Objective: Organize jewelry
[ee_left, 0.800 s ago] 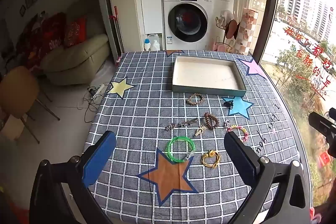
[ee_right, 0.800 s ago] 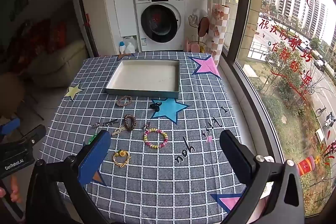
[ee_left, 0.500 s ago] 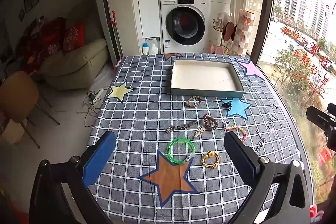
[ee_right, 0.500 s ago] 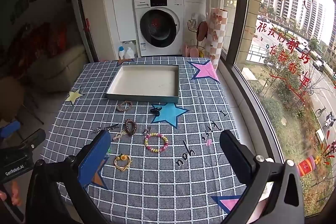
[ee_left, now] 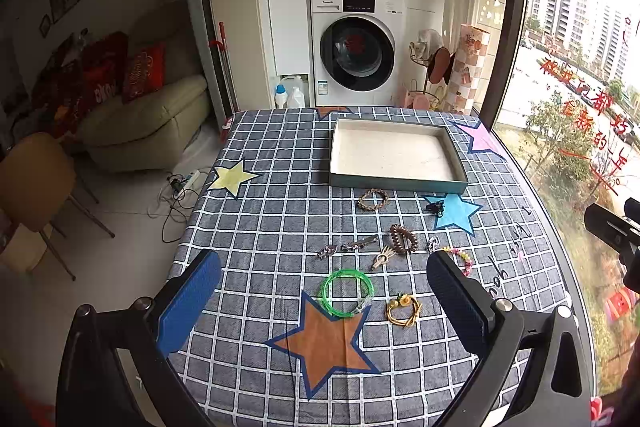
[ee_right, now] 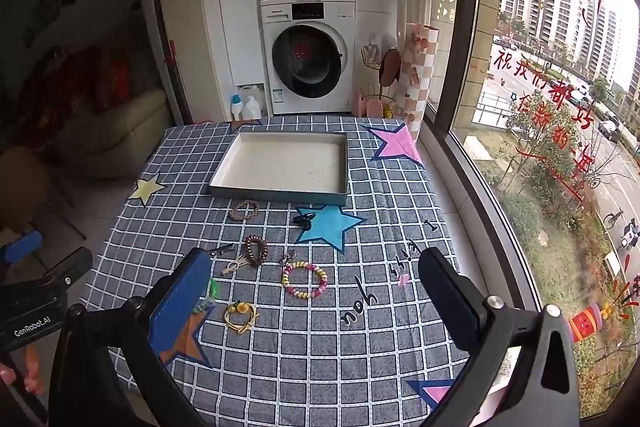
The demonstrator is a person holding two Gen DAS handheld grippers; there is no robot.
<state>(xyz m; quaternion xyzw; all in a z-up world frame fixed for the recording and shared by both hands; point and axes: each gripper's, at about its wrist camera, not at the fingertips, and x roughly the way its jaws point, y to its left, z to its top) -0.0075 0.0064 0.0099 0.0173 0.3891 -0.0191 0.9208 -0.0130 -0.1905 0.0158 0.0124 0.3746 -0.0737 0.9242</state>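
Note:
Several pieces of jewelry lie loose on the checked tablecloth, in front of an empty white tray (ee_left: 400, 181) (ee_right: 280, 191). Among them are a green bangle (ee_left: 347, 291), a yellow flower bracelet (ee_left: 404, 309) (ee_right: 240, 315), a pastel bead bracelet (ee_right: 304, 279), a brown coil hair tie (ee_left: 403, 238) (ee_right: 256, 249), a braided bracelet (ee_left: 373, 199) (ee_right: 244, 209) and a black clip (ee_left: 436, 207) (ee_right: 303, 219). My left gripper (ee_left: 324, 303) hovers open above the green bangle. My right gripper (ee_right: 316, 291) hovers open over the bead bracelet. Neither holds anything.
The table's right edge runs along a large window. A washer and dryer stack (ee_left: 356, 47) stands behind the table's far edge. A sofa (ee_left: 152, 119) and a wooden chair (ee_left: 32, 183) are on the floor to the left.
Both views have tilted up a little, so the table and jewelry sit lower in frame. Both grippers stay wide open and nothing on the table has moved.

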